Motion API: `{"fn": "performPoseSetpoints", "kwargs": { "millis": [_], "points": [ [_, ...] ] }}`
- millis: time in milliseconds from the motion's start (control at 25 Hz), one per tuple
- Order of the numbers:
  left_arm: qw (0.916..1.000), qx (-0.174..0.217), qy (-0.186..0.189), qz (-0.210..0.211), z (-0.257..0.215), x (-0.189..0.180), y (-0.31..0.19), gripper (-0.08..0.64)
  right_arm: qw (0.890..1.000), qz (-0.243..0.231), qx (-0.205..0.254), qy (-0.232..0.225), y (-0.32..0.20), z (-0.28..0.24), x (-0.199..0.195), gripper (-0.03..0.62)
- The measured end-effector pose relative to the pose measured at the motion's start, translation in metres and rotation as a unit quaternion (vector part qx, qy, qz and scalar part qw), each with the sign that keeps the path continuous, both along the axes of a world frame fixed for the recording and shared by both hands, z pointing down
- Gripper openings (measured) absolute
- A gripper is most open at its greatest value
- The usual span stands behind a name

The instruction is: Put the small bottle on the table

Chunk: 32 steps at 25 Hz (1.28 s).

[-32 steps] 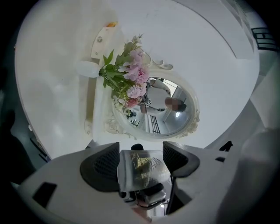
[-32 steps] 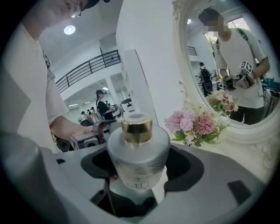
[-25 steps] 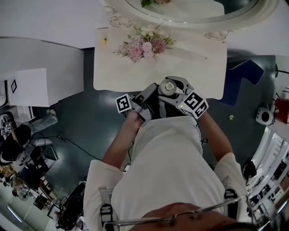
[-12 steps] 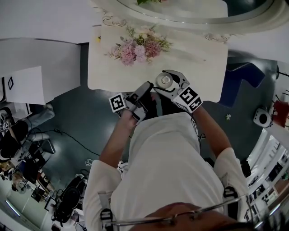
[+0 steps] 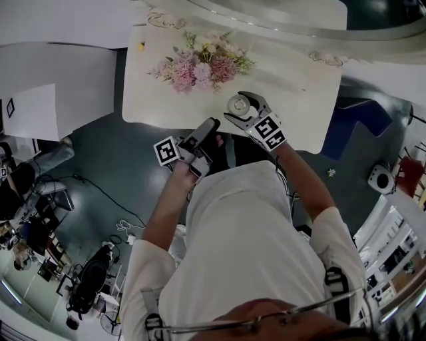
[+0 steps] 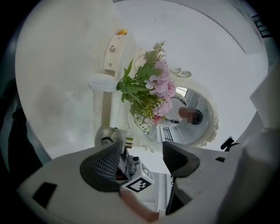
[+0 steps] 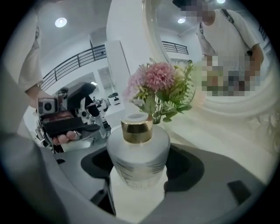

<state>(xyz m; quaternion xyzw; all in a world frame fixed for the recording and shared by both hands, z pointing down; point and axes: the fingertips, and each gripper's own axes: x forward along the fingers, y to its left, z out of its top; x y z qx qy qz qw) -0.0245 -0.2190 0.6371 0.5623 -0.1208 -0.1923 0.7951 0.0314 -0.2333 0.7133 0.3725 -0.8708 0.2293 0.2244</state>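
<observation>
A small frosted white bottle with a gold collar sits between the jaws of my right gripper, which is shut on it. From the head view the bottle is over the near part of the cream table, with the right gripper around it. Whether its base touches the tabletop is hidden. My left gripper hovers at the table's near edge, to the left of the bottle. Its jaws stand open with nothing between them. In the left gripper view the bottle shows behind the left pad.
A bunch of pink flowers lies on the table's far left part, just beyond the bottle. An ornate white-framed mirror stands along the table's back edge. White boards lie left of the table; the floor is dark.
My right gripper has carried the bottle forward from the table's near edge to a spot over the tabletop. The left gripper also moved forward and slightly left.
</observation>
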Motion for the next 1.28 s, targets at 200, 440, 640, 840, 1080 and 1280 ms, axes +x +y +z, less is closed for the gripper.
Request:
{"fn": "performPoseSetpoints", "kwargs": {
  "millis": [200, 440, 640, 840, 1080, 1280],
  "points": [
    [0.9999, -0.005, -0.004, -0.014, 0.003, 0.001, 0.004, 0.299, 1.000, -0.009, -0.015, 0.023, 0.003, 0.036, 0.003, 0.345],
    [0.9996, -0.002, -0.007, -0.027, 0.002, 0.003, 0.008, 0.299, 0.999, -0.007, -0.033, 0.039, 0.005, 0.072, 0.009, 0.345],
    [0.9993, -0.002, -0.013, -0.034, 0.004, 0.007, 0.013, 0.299, 0.998, -0.011, -0.048, 0.046, 0.008, 0.096, 0.010, 0.345],
    [0.9990, -0.002, -0.012, -0.043, 0.004, 0.012, 0.015, 0.299, 0.997, -0.020, -0.058, 0.054, 0.009, 0.115, 0.013, 0.345],
    [0.9987, -0.009, -0.015, -0.048, 0.009, 0.016, 0.017, 0.299, 0.996, -0.031, -0.055, 0.068, 0.007, 0.129, 0.017, 0.345],
    [0.9986, -0.012, -0.018, -0.048, 0.014, 0.019, 0.017, 0.299, 0.995, -0.033, -0.055, 0.074, 0.006, 0.134, 0.020, 0.345]
  ]
}}
